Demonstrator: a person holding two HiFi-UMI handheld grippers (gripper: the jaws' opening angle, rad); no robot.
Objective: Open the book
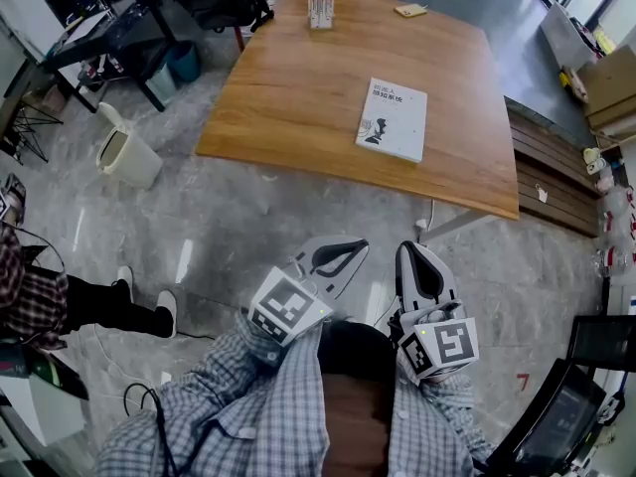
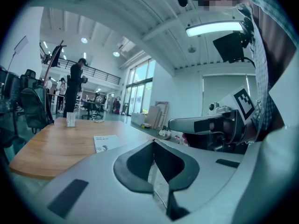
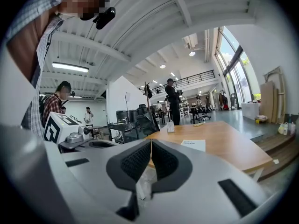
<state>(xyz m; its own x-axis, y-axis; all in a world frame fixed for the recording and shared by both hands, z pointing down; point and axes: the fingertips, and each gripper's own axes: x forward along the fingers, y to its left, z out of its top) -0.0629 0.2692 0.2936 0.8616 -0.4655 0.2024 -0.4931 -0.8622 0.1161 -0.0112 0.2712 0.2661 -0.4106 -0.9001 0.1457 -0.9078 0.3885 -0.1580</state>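
Note:
A closed white book (image 1: 393, 119) with a dark figure on its cover lies flat on the wooden table (image 1: 298, 97), toward its right side. It also shows as a small pale slab in the left gripper view (image 2: 106, 143) and in the right gripper view (image 3: 193, 145). Both grippers hang side by side close to my body, over the floor and well short of the table. My left gripper (image 1: 350, 249) is shut with nothing between its jaws. My right gripper (image 1: 412, 253) is likewise shut and empty. Each points roughly toward the table.
A small clear holder (image 1: 320, 11) and a yellow item (image 1: 410, 10) stand at the table's far end. A white bin (image 1: 127, 149) sits on the floor left of the table. A seated person's legs (image 1: 99, 311) are at the left, and dark wooden steps (image 1: 556, 177) at the right.

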